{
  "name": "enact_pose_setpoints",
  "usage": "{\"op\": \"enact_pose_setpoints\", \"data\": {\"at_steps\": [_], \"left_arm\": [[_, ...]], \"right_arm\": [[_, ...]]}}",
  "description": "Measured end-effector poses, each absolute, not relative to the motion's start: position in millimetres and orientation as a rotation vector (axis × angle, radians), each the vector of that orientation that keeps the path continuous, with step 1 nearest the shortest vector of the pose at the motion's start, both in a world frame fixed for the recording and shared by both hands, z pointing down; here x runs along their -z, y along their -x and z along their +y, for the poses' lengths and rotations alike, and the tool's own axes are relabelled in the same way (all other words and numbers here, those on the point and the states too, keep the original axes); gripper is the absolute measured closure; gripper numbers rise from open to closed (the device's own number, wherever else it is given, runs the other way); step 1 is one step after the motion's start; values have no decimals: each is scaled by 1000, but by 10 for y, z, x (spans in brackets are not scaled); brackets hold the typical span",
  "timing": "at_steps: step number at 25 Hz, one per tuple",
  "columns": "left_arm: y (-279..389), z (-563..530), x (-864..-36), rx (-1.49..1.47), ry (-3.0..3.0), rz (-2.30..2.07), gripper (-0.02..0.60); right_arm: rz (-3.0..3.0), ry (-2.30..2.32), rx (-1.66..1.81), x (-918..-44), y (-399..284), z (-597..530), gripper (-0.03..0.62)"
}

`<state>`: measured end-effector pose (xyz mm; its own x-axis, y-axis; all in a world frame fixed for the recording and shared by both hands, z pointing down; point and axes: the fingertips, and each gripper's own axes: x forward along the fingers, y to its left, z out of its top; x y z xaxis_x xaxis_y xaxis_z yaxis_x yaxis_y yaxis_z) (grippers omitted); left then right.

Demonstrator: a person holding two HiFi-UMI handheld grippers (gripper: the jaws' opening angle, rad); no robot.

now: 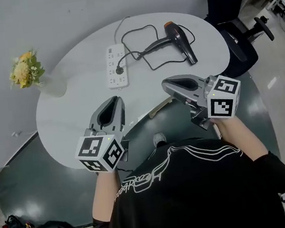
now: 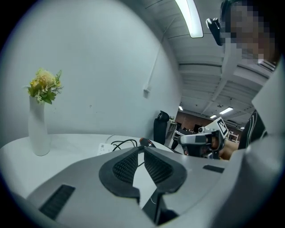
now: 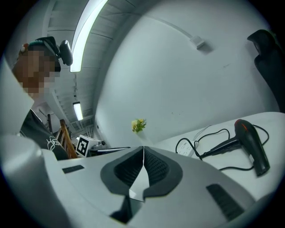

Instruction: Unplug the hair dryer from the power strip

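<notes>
The white power strip (image 1: 116, 66) lies flat on the white oval desk (image 1: 75, 119), toward its far edge and about midway along it, with its long side running from the far edge toward the near one. The hair dryer's black plug (image 1: 120, 70) sits in a socket at the strip's near end. From the plug, the black cable (image 1: 137, 32) loops across the desk to the hair dryer (image 1: 179, 39). The dryer is black with an orange rear cap and lies on its side just right of the strip, near the desk's far right edge, with its handle pointing toward the strip. A thin white lead (image 1: 118, 28) runs from the strip's far end off the far edge. At the left edge stands a white vase (image 1: 51, 86) holding yellow flowers (image 1: 24, 69). The left gripper (image 1: 113, 100) hangs over the near edge, well short of the strip. Its own view shows its jaws together at the tips with nothing between them, and the strip and cable lie ahead of them. The right gripper (image 1: 165, 84) is at the near edge too, beside the left one and angled toward the desk's left. Its jaws are pressed together and empty, and in its view the hair dryer lies off to the right. Beyond the desk's right end stands a black office chair (image 1: 234, 20).
</notes>
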<state>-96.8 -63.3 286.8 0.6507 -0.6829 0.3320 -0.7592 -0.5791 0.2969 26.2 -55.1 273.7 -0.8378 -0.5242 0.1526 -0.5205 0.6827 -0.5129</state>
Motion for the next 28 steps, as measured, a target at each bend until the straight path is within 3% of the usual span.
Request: {"op": "enact_pose_setpoints", "data": {"at_steps": [6,9,14,28], "left_arm": [[1042,-997,-3239,-344,-2393,-1140,456],[1055,-1146,-3440,-401,-2355,-1160,371],[1064,-1393,-3758,-481,-2295,-1200,302],[1147,-1922,-4656,-678,-2147,-1193,268]], "right_arm": [[2873,864,927,-2915,-169,-789,597],[2887,844,948,-2998,-157,-879,597],[2902,819,986,-3132,-191,-1072,597],[2974,717,1160,-3637,-163,-1564,597]]}}
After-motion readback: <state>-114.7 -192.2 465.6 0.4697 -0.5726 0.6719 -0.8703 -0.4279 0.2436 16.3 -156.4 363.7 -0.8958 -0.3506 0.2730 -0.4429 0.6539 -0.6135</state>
